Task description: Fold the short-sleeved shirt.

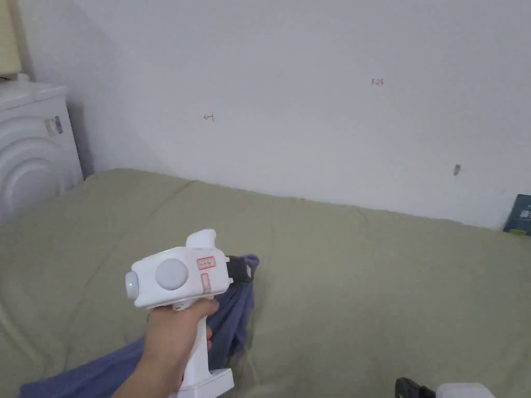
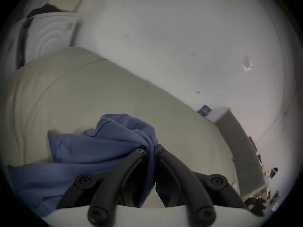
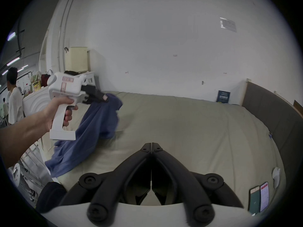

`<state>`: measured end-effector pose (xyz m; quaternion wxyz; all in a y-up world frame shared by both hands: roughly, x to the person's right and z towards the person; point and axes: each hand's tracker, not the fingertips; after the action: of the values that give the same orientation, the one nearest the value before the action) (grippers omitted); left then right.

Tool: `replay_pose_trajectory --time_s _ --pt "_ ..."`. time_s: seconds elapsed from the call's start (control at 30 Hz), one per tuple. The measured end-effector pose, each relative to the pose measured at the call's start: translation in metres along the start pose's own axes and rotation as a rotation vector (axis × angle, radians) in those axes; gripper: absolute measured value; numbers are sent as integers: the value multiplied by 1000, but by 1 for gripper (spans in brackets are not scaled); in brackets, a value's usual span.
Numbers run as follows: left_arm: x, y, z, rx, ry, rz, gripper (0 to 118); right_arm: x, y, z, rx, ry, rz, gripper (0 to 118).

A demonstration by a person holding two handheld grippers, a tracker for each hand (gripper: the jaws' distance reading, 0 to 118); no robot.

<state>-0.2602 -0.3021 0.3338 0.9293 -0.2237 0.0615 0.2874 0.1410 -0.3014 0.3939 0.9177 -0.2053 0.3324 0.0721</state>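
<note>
A blue short-sleeved shirt (image 1: 236,311) hangs bunched from my left gripper (image 1: 248,269), lifted over the left part of the olive-green bed (image 1: 373,290). In the left gripper view the jaws are pressed together on a fold of the shirt (image 2: 105,142), at my left gripper (image 2: 151,149). From the right gripper view the left gripper (image 3: 105,97) holds the shirt (image 3: 96,125) up, its lower end trailing off the bed's near edge. My right gripper (image 3: 151,146) is shut with nothing in it, low over the bed's near side; its white body shows at the head view's bottom right (image 1: 415,388).
A white washing machine (image 1: 31,155) stands left of the bed against a white wall. A grey headboard (image 3: 270,116) bounds the bed's right side. Two phones (image 3: 259,197) lie near the right corner. A person (image 3: 14,97) stands far left.
</note>
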Motion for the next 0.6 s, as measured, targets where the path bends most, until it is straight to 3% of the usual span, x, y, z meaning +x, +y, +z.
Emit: replay_pose_trajectory --time_s 0.23,0.4,0.6 --pt "159 -14 -62 -73 -272 -40 6 55 -11 22 14 -98 -59 0" --pt "214 -81 -142 -247 -212 -205 6 93 -26 30 -1 -181 -86 0" --pt "209 -213 -224 -564 -83 -180 7 127 -50 27 -50 -247 -128 0"
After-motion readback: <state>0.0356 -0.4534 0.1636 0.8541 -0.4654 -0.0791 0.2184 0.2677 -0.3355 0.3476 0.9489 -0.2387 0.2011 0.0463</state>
